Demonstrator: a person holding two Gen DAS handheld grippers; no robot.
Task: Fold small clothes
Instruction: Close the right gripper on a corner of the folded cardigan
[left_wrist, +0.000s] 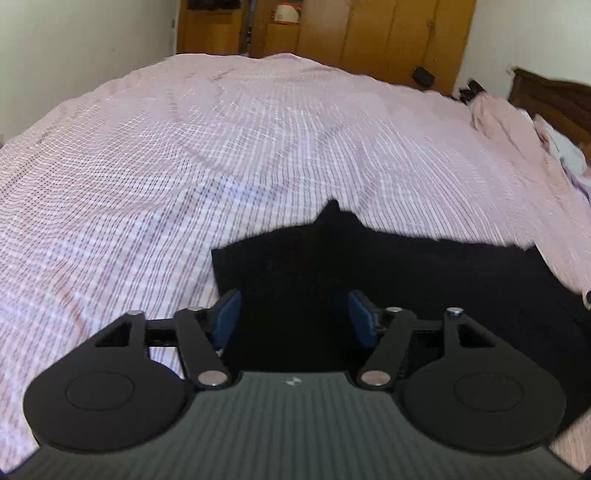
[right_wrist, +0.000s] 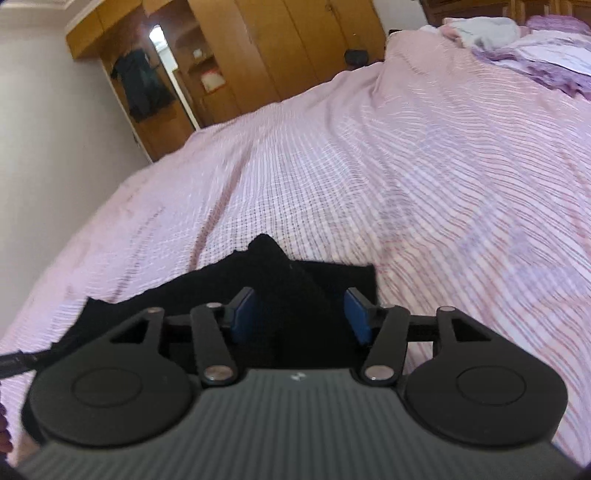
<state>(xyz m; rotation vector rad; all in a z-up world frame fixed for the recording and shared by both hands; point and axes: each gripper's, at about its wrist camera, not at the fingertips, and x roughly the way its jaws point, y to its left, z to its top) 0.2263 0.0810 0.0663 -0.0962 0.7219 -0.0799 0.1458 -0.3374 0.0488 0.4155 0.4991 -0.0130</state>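
A small black garment (left_wrist: 369, 266) lies on the pink checked bedspread (left_wrist: 221, 166), with a small peak sticking up at its far edge. My left gripper (left_wrist: 293, 317) is open, its blue pads (left_wrist: 225, 317) set wide apart over the garment's left part. In the right wrist view the same black garment (right_wrist: 295, 280) lies under my right gripper (right_wrist: 301, 317), which is also open over its right corner. Neither gripper holds cloth.
The bedspread (right_wrist: 406, 166) covers a wide bed. Bunched pink bedding (left_wrist: 517, 129) and purple and white cloth (right_wrist: 546, 62) lie near the headboard (left_wrist: 554, 99). Wooden wardrobes (right_wrist: 277, 55) stand along the far wall.
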